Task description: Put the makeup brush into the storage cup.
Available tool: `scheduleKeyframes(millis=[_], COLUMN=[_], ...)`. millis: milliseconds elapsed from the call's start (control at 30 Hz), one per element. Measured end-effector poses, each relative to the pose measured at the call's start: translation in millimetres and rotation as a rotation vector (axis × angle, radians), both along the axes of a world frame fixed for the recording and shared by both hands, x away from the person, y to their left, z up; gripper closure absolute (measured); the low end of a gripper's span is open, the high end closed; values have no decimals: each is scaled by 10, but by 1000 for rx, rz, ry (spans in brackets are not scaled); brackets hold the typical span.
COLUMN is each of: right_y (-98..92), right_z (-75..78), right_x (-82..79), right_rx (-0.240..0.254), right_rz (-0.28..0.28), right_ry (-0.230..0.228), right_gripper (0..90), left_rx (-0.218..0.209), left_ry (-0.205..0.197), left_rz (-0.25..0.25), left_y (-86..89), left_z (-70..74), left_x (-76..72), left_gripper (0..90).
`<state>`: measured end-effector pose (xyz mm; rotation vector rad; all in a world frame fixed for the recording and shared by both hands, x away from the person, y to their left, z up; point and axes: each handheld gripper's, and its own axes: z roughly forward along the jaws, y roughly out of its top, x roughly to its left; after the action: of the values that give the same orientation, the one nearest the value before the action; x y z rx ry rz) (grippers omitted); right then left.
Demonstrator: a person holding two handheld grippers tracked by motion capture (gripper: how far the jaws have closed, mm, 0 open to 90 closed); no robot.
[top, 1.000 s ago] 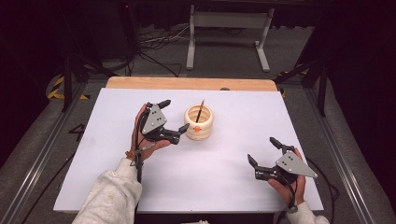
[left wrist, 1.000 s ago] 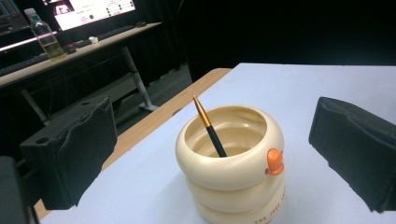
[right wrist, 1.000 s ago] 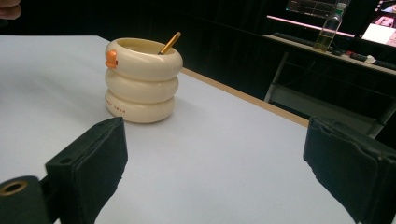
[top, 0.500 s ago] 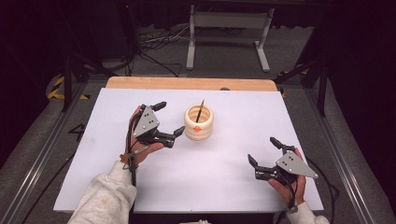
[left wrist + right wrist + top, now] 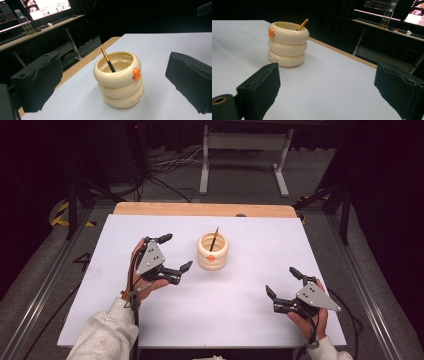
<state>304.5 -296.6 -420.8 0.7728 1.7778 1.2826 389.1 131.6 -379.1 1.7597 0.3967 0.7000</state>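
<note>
White table (image 5: pixel 240 320): left tongs (image 5: pixel 175 252) gape beside cup (image 5: pixel 212 252).

Left hand-held gripper (image 5: pixel 174 253) agape beside cream pen holder (image 5: pixel 212 251); right hand-held gripper (image 5: pixel 283 283) agape, well apart.

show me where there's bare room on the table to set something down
Free: the wide stretch between the cup and the right gripper, the far right corner, and the near middle between both hands. Tight only between the left gripper and the cup.

Left gripper (image 5: pixel 175 252) and right gripper (image 5: pixel 282 282), jaws wide apart, well separated.
</note>
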Motion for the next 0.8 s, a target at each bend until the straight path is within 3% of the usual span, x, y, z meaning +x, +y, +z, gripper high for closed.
scheduleKeyframes(millis=[800], right_y=[12], right_z=[4], right_x=[-13], right_rx=[-13], right_rz=[-3], right_ry=[-9], right_gripper=[69], left_rx=[31], left_ry=[-26], left_rz=[18], left_y=[180], left_z=[-12], left_x=[-160], left_gripper=[27])
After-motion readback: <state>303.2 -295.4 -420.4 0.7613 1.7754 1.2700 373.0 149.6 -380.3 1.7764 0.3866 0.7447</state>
